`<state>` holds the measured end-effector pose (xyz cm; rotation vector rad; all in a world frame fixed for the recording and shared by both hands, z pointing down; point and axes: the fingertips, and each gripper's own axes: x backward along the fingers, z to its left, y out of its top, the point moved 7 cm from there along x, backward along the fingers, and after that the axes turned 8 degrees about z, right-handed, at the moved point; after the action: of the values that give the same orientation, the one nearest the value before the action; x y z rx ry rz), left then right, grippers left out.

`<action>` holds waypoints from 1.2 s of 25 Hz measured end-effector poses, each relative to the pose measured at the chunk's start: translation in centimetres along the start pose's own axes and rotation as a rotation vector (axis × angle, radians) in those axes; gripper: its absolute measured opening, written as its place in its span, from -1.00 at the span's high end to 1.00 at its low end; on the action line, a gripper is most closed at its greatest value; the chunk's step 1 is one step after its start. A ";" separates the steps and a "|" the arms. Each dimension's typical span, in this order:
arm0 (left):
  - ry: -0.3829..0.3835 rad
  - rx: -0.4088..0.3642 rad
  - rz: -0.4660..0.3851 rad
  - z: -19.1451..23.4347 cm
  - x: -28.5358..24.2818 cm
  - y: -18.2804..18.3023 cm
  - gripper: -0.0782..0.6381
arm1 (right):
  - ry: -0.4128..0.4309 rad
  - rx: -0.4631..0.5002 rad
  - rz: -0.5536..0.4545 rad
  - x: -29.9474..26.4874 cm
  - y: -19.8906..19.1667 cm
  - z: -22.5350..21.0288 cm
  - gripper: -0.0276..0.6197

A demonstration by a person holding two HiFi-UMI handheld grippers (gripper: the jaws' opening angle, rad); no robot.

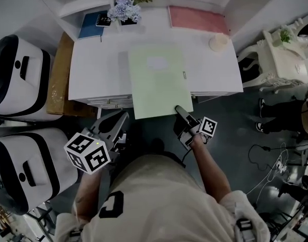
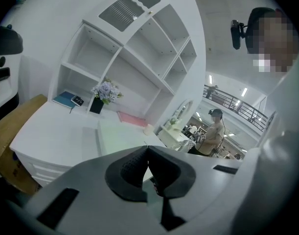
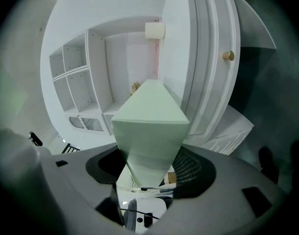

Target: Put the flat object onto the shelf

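Observation:
A pale green flat box (image 1: 156, 79) lies on the white desk (image 1: 98, 69), its near end hanging over the front edge. My right gripper (image 1: 180, 110) is shut on its near right corner; in the right gripper view the green box (image 3: 149, 116) fills the gap between the dark pads (image 3: 194, 166). My left gripper (image 1: 122, 116) hovers in front of the desk, left of the box, jaws shut with nothing between them (image 2: 148, 151). The white shelf unit (image 1: 78, 4) stands at the back of the desk, its compartments (image 2: 139, 58) bare.
At the back of the desk are a blue notebook (image 1: 91, 24), a flower pot (image 1: 124, 10), a pink flat folder (image 1: 196, 19) and a small cream cup (image 1: 219, 42). White-and-black machines (image 1: 17, 74) and a cardboard box (image 1: 58, 79) stand left. A person (image 1: 290, 115) stands right.

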<state>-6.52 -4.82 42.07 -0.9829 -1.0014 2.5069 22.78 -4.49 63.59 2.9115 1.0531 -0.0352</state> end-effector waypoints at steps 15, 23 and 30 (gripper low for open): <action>0.009 -0.003 -0.023 0.2 0.3 -0.2 0.74 | 0.061 0.037 -0.038 0.8 0.8 2.1 0.00; -0.006 -0.021 -0.032 0.1 0.2 0.3 0.74 | 0.062 0.051 -0.026 1.0 0.9 2.7 0.00; -0.021 -0.033 -0.034 0.3 0.1 0.9 0.74 | 0.064 0.060 -0.043 1.2 1.1 3.4 0.00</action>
<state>-6.78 -5.61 41.54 -0.9427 -1.0602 2.4855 24.36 -4.70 60.17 2.9624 1.1436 0.0259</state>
